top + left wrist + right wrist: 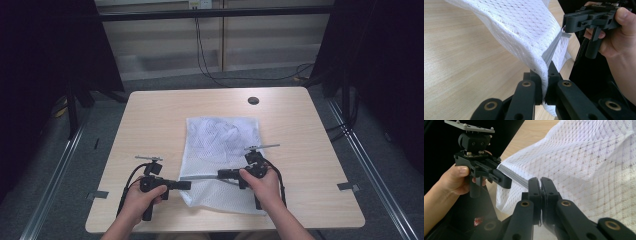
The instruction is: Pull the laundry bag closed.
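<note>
Your left tool (pixel 544 96) clamps the mesh bag's (pixel 222 142) edge; your right tool (pixel 540 202) clamps its grey zipper (pixel 552 51). The bag's contents are hard to make out through the mesh.

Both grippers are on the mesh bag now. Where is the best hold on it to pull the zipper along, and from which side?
Keep the left gripper clamped on the mesh bag at the zipper's left end, coming in level from the left edge. The right gripper should pinch the grey zipper line itself, from the right, since that raised band stands taut between them.
</note>
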The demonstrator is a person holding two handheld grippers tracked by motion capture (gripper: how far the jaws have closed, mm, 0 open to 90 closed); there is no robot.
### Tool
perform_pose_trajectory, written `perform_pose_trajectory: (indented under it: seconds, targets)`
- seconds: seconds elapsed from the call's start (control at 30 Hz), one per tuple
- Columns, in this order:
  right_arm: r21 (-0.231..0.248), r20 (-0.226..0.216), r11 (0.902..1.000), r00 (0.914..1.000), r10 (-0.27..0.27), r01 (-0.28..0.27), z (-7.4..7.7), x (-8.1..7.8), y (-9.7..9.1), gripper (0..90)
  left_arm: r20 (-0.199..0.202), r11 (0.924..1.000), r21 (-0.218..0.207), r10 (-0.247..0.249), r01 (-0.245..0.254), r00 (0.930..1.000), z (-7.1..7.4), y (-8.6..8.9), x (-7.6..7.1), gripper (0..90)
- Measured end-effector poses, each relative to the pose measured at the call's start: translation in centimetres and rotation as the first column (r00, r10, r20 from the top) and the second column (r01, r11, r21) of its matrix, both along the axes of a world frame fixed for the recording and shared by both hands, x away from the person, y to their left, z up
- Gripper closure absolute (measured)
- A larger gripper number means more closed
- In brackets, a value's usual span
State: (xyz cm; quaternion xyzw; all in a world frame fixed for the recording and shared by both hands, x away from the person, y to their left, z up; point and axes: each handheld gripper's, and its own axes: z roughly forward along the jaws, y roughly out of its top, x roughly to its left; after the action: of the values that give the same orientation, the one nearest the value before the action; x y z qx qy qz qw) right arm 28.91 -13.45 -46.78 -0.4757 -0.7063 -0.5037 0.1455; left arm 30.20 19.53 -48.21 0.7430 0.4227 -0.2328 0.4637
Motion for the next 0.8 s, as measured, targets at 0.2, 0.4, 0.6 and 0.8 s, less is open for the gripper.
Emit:
perform_pose_trajectory:
  seconds: [0.2, 0.4, 0.6, 0.8]
  targets:
    - [-0.008, 0.004, 1.0, 1.0, -0.005, 0.005, 0.16, 0.04, -0.07, 87.4, 0.0, 1.0, -0.001, 0.005, -0.005, 1.0, 0.06, 0.12, 0.01, 88.0]
    - [-0.004, 0.007, 1.0, 0.9999, -0.008, 0.008, 0.22, 0.03, -0.46, 87.4, -0.004, 1.0, -0.005, 0.004, -0.004, 1.0, 0.05, 0.05, -0.02, 88.0]
    - [-0.003, 0.005, 0.9999, 0.9999, -0.016, 0.016, 0.16, 0.02, -0.8, 87.4, -0.006, 1.0, -0.003, -0.001, 0.001, 1.0, 0.06, 0.06, -0.01, 87.9]
    - [-0.002, 0.005, 0.9999, 0.9999, -0.016, 0.016, 0.22, 0.03, -0.83, 87.4, -0.008, 1.0, -0.005, 0.002, -0.002, 1.0, 0.09, 0.03, -0.04, 88.0]
